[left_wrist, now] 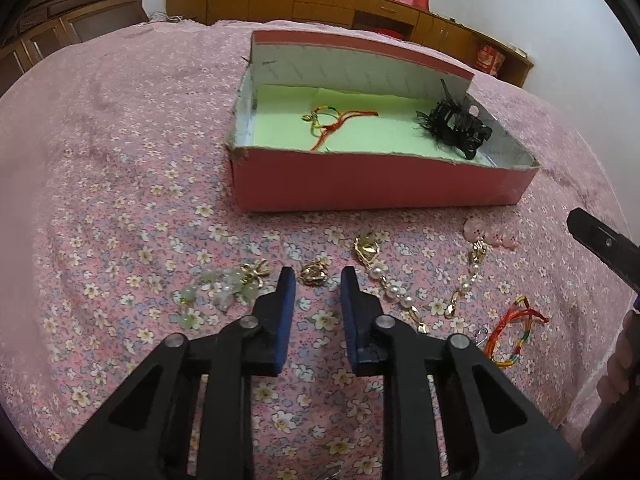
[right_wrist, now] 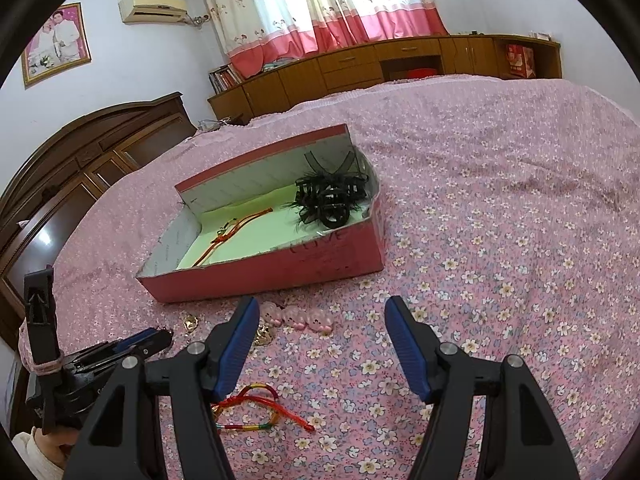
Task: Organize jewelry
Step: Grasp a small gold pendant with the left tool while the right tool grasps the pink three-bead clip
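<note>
My left gripper [left_wrist: 318,280] hangs low over the flowered bedspread, its jaws narrowly apart. A small gold earring [left_wrist: 314,274] lies between its fingertips, and the pads do not touch it. A pearl-and-gold chain [left_wrist: 396,288] lies to its right and a jade bead piece [left_wrist: 224,292] to its left. My right gripper [right_wrist: 322,312] stands wide open and empty, with pink clips [right_wrist: 296,318] just beyond its left fingertip and a multicoloured cord bracelet [right_wrist: 252,404] below it. The pink box [left_wrist: 360,188] ahead holds a red cord bracelet [left_wrist: 336,120] and a black hair claw [left_wrist: 460,128].
The box's far flap [left_wrist: 360,60] stands up behind its green floor. Bedspread [right_wrist: 500,220] spreads to the right of the box. A dark wooden headboard [right_wrist: 80,168] and low cabinets [right_wrist: 360,68] lie beyond the bed. A sleeve [right_wrist: 36,452] shows at the lower left.
</note>
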